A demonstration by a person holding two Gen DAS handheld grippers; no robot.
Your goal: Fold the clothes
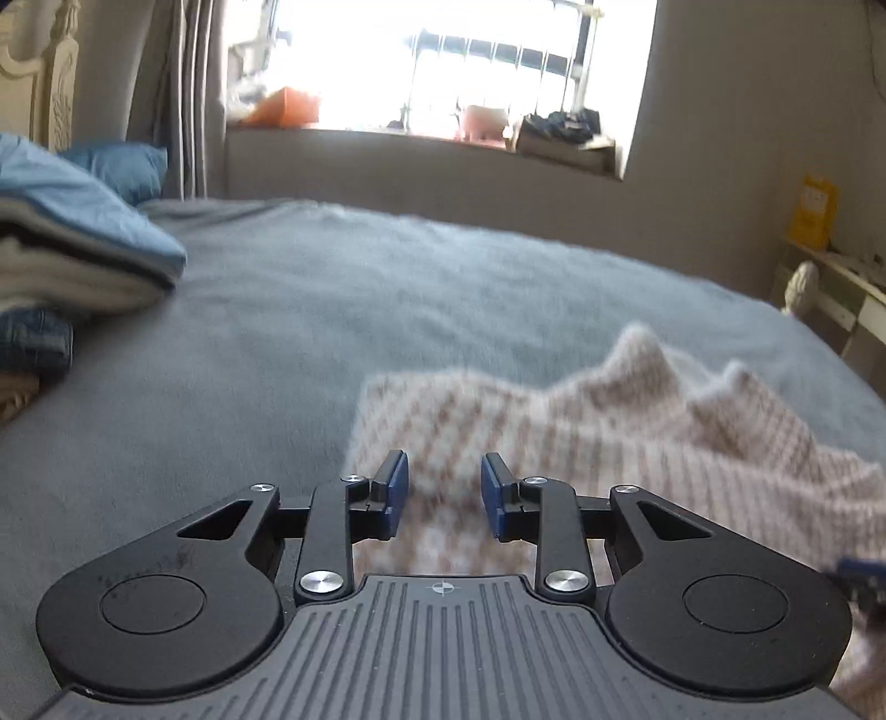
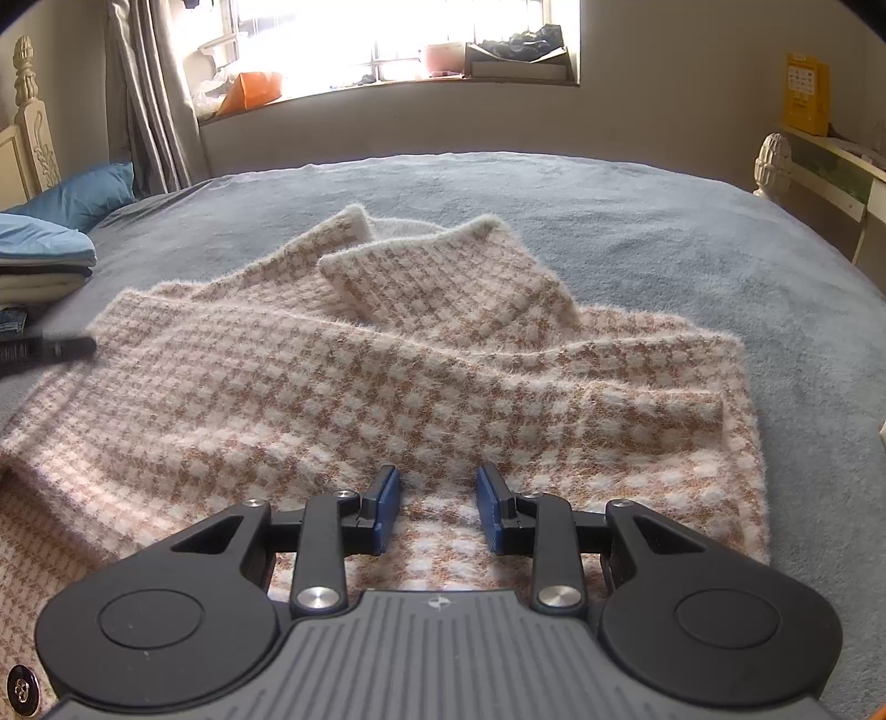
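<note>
- Fuzzy tan-and-cream checked garment [image 2: 343, 387] spread over a grey-blue bedspread [image 2: 637, 221], reaching from the near edge of the right wrist view toward the middle of the bed.
- 2 flaps [image 2: 443, 277] folded inward on the garment's far side, overlapping, corners pointing toward the window [image 2: 398, 39].
- Right gripper [image 2: 437, 512] low over the near part of the garment, blue pads [image 2: 387, 509] apart, only the fabric surface visible in the gap, nothing pinched.
- Left gripper [image 1: 444, 498] over the left edge of the same garment [image 1: 609, 432], pads [image 1: 396, 495] separated, no cloth clamped between them; view blurred.
- Dark tip of the other tool [image 2: 61, 349] visible at the left of the right wrist view, just over the garment's left edge.
- Stack of folded clothes [image 1: 72, 249] at the left of the bed, blue piece on top, denim [image 1: 33, 343] below, well apart from the checked garment.
- Blue pillow [image 2: 83, 194] behind the stack, near grey curtains [image 2: 149, 111].
- Black button [image 2: 22, 689] at the bottom left corner of the right wrist view.
</note>
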